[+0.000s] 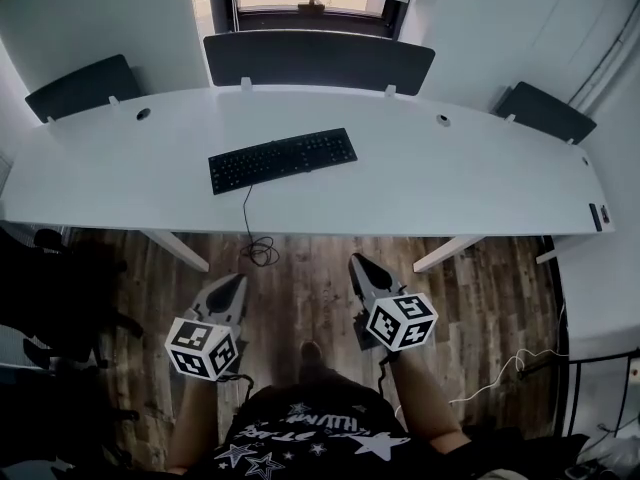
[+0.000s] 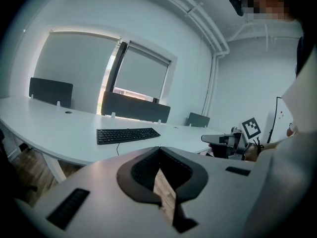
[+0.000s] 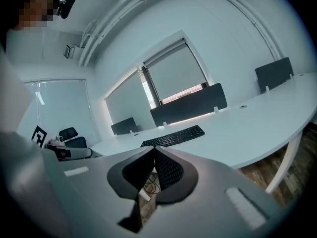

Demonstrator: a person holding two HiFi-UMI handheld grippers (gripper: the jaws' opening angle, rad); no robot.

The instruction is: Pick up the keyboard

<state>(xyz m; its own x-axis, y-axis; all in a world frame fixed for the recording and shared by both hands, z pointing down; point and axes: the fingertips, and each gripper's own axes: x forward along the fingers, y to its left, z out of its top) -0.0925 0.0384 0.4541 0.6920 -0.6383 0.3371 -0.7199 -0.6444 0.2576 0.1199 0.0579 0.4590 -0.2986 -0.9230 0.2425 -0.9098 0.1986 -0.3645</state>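
Fingers (image 2: pixel 140 177): pressed together tip to tip on the left gripper (image 2: pixel 159 150) and the right gripper (image 3: pixel 153 150), with nothing between either pair.
Grippers' place: side by side over the wooden floor (image 1: pixel 300 308), on the near side of the desk (image 1: pixel 450 183), short of its edge and aimed toward it.
Keyboard (image 1: pixel 283 159): black, flat on the white desk, left of centre, slightly skewed with the right end farther away; well apart from both grippers.
Cable (image 1: pixel 258 252): leaves the keyboard's near edge, drops over the desk edge and loops loosely below.
Handling: probably light, stiff plastic, long and thin; likely to tip if taken by one end only; little purchase on the keys.
Hold: best judged at the two short ends, one gripper each, jaws opened first, pinching frame top and underside.
Risk: possible drag or snag from the cable at the desk edge.
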